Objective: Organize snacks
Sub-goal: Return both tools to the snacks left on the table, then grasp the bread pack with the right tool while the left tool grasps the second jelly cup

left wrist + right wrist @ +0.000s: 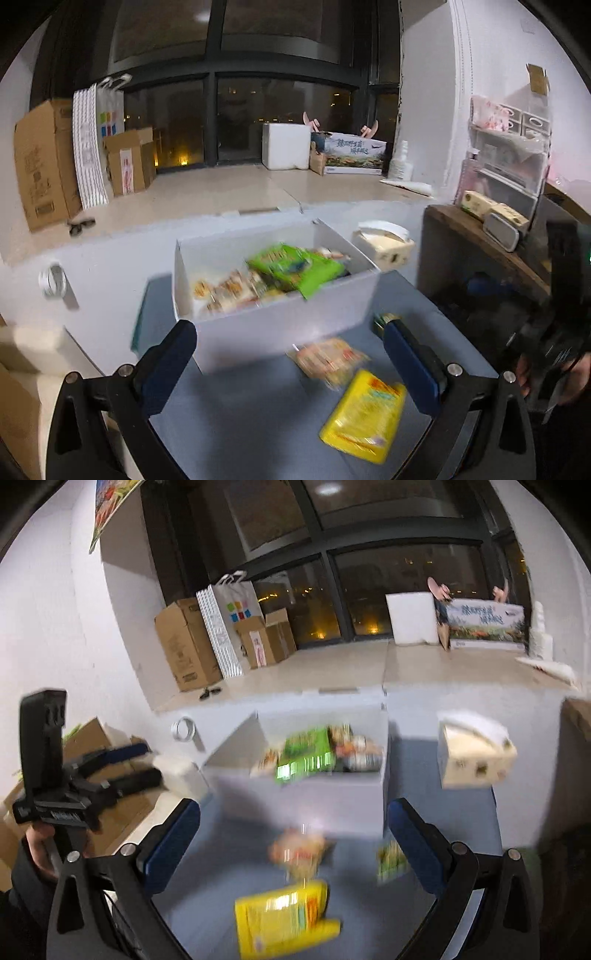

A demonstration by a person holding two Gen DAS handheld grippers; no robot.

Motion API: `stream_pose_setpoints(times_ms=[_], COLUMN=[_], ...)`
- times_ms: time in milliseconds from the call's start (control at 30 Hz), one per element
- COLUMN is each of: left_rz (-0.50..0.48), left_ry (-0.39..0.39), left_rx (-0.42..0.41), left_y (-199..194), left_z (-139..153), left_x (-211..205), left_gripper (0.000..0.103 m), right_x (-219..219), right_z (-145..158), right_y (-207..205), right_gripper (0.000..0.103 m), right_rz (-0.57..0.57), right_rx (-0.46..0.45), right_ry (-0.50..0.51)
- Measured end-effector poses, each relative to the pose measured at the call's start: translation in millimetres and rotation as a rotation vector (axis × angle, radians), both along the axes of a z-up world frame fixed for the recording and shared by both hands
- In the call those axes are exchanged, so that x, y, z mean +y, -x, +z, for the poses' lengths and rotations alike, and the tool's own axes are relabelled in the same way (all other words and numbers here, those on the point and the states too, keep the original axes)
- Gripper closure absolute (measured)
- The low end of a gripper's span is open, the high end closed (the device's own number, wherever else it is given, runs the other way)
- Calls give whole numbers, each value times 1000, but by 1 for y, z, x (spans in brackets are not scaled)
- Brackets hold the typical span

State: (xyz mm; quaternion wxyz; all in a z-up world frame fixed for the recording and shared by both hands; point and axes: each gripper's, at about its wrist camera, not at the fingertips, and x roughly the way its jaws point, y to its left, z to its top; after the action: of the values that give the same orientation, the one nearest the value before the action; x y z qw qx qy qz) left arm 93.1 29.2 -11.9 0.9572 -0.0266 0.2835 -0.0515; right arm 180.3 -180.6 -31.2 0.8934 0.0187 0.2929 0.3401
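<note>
A white open box (277, 325) on the grey table holds several snack packets, with a green packet (295, 266) on top. In front of it lie a yellow packet (364, 417), an orange packet (328, 360) and a small green packet (384, 319). My left gripper (288, 332) is open and empty, just short of the box's front wall. My right gripper (295, 808) is also open and empty, above the orange packet (301, 849) and the yellow packet (284, 919). The small green packet (391, 860) lies by its right finger. In the right wrist view the left gripper (147, 762) shows at the left.
A tissue box (384, 247) stands right of the white box. A roll of tape (53, 282) hangs on the low wall at the left. A wooden shelf (480, 240) with small boxes borders the table's right side. Cardboard boxes (44, 166) stand on the window ledge.
</note>
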Motion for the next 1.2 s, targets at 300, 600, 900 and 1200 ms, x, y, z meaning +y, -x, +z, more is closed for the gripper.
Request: stream_pose_setpoints(times_ms=[300,600,900,1200], left_rz=[15,33,36,42], left_ry=[58,88,87,87], left_rx=[85,101,103,124], left_y=[26,27,30,27], left_z=[-39,-47,-51,-60], left_x=[-10,-4,1,3], left_gripper=[0,0,0,0], right_x=[3,63,134,132], right_z=[-81,-112,-135,-137], right_y=[45,-13,-84,-83], right_gripper=[0,0,0,24], right_rz=[32,75,-37,-37], right_rx=[96,130,255,238], right_ry=[158,246,372,377])
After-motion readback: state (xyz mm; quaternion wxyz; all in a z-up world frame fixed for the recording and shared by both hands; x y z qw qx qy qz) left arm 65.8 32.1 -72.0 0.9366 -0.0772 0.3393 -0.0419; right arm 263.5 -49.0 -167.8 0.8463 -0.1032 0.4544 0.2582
